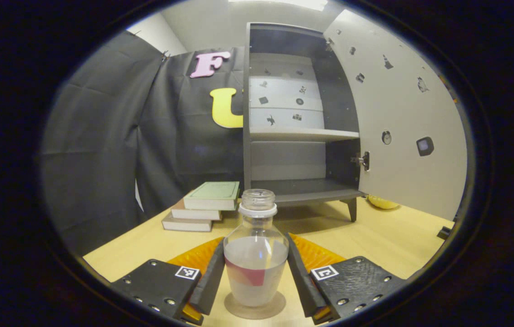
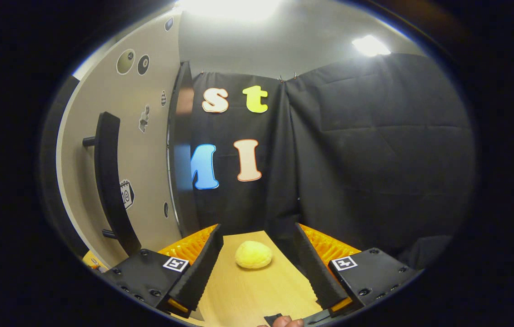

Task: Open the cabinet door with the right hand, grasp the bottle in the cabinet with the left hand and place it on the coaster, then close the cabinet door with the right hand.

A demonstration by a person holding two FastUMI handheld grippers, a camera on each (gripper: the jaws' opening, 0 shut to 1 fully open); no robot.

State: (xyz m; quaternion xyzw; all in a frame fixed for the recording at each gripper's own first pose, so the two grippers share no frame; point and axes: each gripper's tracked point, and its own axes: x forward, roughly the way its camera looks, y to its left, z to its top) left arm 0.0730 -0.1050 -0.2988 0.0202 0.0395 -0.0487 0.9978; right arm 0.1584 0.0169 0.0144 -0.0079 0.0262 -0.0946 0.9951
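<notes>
A clear bottle (image 1: 256,254) with a white neck ring, no cap and a red label stands upright on a round coaster (image 1: 255,311) on the wooden table. My left gripper (image 1: 255,240) is shut on it, both fingers pressing the bottle's wide sides. Behind it the grey cabinet (image 1: 300,134) is open with bare shelves, its door (image 1: 402,127) swung out to the right. In the right gripper view, the door's outer face (image 2: 147,181) and its dark bar handle (image 2: 109,181) are close on the left. My right gripper (image 2: 257,231) is open and holds nothing.
Three stacked books (image 1: 204,204) lie left of the cabinet. A yellow soft lump (image 2: 253,255) rests on the table (image 2: 247,290) ahead of the right gripper, and behind the door it shows as a lump (image 1: 381,203). Black cloth walls surround the table.
</notes>
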